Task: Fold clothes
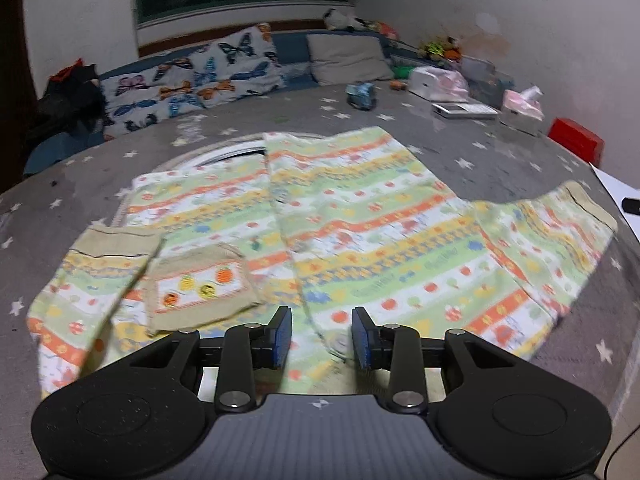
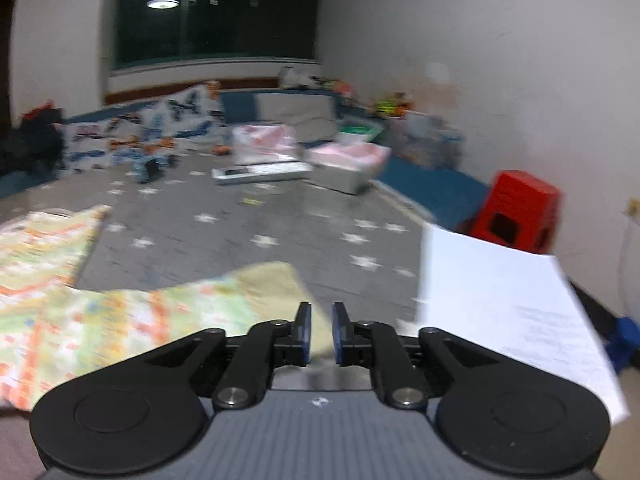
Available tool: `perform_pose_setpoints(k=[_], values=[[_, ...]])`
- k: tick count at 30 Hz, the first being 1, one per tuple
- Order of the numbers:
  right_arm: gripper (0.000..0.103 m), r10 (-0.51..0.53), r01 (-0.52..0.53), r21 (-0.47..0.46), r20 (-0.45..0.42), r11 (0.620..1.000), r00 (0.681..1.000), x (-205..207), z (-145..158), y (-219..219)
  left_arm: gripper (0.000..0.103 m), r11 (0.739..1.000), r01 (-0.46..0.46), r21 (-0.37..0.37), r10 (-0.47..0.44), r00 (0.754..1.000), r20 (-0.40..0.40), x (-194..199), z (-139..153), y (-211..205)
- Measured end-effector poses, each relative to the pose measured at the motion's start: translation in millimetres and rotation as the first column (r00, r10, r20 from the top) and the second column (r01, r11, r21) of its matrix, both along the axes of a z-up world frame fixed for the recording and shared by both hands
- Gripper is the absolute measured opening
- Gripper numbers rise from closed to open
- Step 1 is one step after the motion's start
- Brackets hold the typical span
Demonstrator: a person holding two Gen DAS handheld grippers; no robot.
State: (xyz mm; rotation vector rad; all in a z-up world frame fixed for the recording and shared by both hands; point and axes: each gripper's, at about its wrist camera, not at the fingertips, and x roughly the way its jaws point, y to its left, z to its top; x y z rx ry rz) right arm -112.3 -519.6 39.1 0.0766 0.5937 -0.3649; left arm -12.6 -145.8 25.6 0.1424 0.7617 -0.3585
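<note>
- At the far left of my left view, a dark heap of things (image 1: 66,96) sits at the end of the blue bolster, well away from the work.
- Next along the back edge are the butterfly-print pillows (image 1: 188,76), then a plain grey pillow (image 1: 346,58).
- The striped child's top (image 1: 320,232) lies spread flat on the grey star-patterned mat (image 1: 500,152). Its left sleeve (image 1: 86,276) is folded inward, the cuff close beside a small patch pocket (image 1: 200,288).
- My left gripper (image 1: 321,334) hovers low over the top's near edge. Its blue pads are set clearly apart with nothing between them.
- The top's other sleeve (image 1: 548,240) stretches out to the right, ending in a beige cuff.
- In my right view that beige cuff (image 2: 276,280) lies just ahead of my right gripper (image 2: 321,332). The jaws are narrowly parted; cloth shows behind the gap, but blur keeps me from telling whether they pinch it.
- Right of that gripper lies a white sheet of paper (image 2: 500,312), and beyond it stands a red plastic stool (image 2: 520,208) by the wall.
</note>
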Motion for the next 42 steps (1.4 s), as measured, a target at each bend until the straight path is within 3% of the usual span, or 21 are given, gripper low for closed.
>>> perform_pose_setpoints(k=[5,8,18,20,22,24,28,33,42], values=[[0.014,0.104,-0.101,0.077,-0.038,0.992,0.994,43.8,-14.0,14.5,0.036,0.994,-0.104,0.02,0.103,0.993,0.05,5.3,8.3,27.7],[0.016,0.119,-0.113,0.073,-0.083,0.991,0.989,61.2,-27.7,21.3,0.036,0.983,-0.176,0.045,0.172,0.982,0.081,12.5,10.9,48.2],[0.02,0.171,-0.168,0.047,-0.073,0.985,0.982,63.5,-16.3,44.2,0.035,0.959,-0.245,0.141,0.236,0.969,0.08,68.3,-6.9,69.4],[0.023,0.184,-0.182,0.043,-0.069,0.982,0.98,62.4,-13.0,48.3,0.015,0.959,-0.25,0.136,0.243,0.968,0.063,72.9,-12.0,75.6],[0.027,0.194,-0.192,0.039,-0.063,0.981,0.979,62.2,-9.7,51.9,0.006,0.957,-0.263,0.119,0.257,0.964,0.064,73.6,-12.1,84.5],[0.027,0.203,-0.201,0.035,-0.057,0.979,0.978,62.5,-6.5,55.5,0.002,0.953,-0.3,0.043,0.297,0.953,0.055,70.3,-4.7,101.2],[0.027,0.235,-0.234,0.03,-0.045,0.972,0.971,62.4,-1.0,66.3,0.001,0.908,-0.414,-0.07,0.419,0.903,0.096,50.2,16.0,140.3],[0.027,0.29,-0.289,0.045,-0.037,0.956,0.956,61.2,1.6,85.7,0.002,0.818,-0.552,-0.163,0.571,0.814,0.106,8.4,26.0,192.8],[0.028,0.429,-0.429,0.027,-0.068,0.903,0.901,58.7,-2.0,137.8,0.007,0.707,-0.704,-0.061,0.707,0.705,0.061,-26.1,0.2,248.2]])
